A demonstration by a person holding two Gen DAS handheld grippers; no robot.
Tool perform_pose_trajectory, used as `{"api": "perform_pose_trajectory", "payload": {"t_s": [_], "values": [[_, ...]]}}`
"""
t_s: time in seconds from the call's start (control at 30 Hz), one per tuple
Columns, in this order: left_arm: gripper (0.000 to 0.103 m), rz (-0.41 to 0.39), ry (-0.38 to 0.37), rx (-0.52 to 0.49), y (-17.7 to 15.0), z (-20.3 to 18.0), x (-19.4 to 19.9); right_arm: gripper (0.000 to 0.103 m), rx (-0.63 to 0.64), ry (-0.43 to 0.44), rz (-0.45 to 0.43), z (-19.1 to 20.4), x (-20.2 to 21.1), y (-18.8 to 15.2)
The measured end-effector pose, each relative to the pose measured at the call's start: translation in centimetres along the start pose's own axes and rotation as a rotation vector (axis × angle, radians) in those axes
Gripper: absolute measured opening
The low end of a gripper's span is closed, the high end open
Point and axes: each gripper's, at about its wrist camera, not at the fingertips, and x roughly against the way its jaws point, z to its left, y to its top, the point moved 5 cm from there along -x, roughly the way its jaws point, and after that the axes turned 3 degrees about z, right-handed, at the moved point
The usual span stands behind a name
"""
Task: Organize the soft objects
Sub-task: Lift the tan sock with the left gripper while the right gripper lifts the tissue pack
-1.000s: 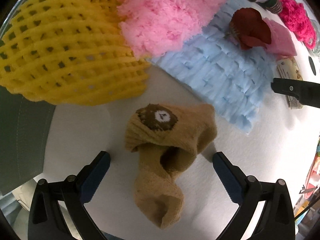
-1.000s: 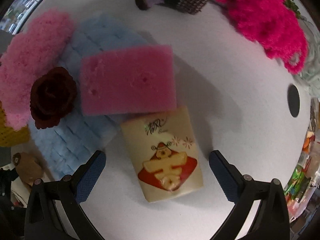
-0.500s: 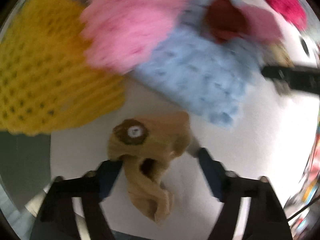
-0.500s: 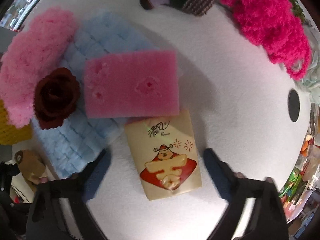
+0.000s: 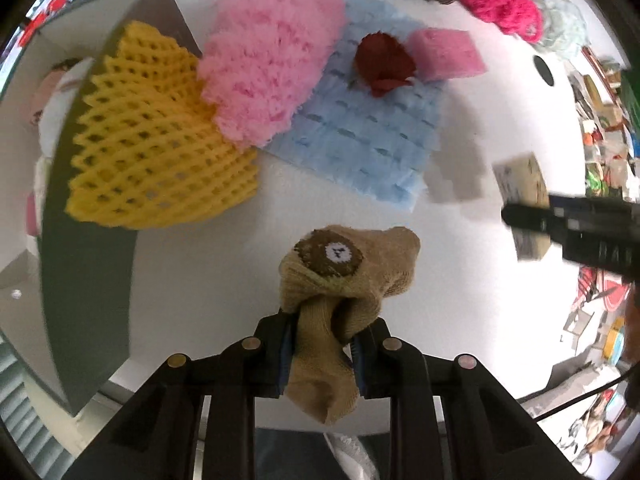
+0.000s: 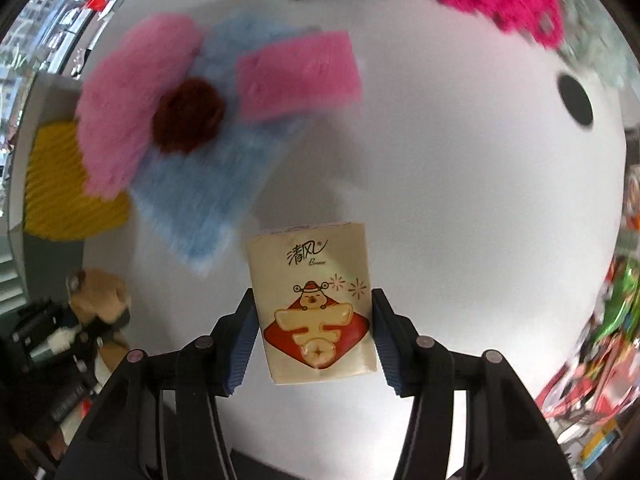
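Gripping a tan sock [image 5: 338,280] in my left gripper [image 5: 322,344], I have its fingers [image 5: 286,340] clamped tight on the bunched cloth, and the sock hangs clear above the white counter [image 5: 200,272]. My right gripper [image 6: 314,334] carries a cream tissue pack [image 6: 316,304]; its fingers [image 6: 244,336] are closing on the pack's two sides and touch them. On the counter lie a pale blue cloth [image 5: 372,136] with a dark red flower [image 5: 382,62] and a pink sponge [image 5: 446,54] on it, a fluffy pink cloth [image 5: 272,64] overlapping its edge, and a yellow foam net [image 5: 152,136] beside that. A grey box [image 5: 88,280] stands at the counter's left edge; I cannot tell what is in it.
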Motion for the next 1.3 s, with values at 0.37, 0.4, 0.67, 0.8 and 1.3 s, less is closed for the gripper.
{"api": "perform_pose_trajectory", "payload": {"t_s": [0.37,0.4,0.67,0.8,1.3], "values": [[0.025,-0.094,0.043,-0.174,1.2,-0.1,5.9,0.058,-0.104,0.092,-0.025,1.5,1.6,-5.0],[0.025,-0.109,0.051,-0.190,1.1,-0.2,6.2,0.058,-0.107,0.098,-0.032,1.5,1.5,-5.3],[0.025,-0.241,0.071,-0.294,1.9,-0.8,11.4,0.058,-0.154,0.117,-0.111,0.9,4.1,-7.4],[0.025,-0.277,0.079,-0.325,2.0,0.2,13.1,0.058,-0.194,0.118,-0.158,2.4,5.9,-8.1],[0.025,-0.329,0.013,-0.430,2.3,4.7,15.2,0.058,-0.338,0.093,-0.191,7.6,5.7,-8.4]]}}
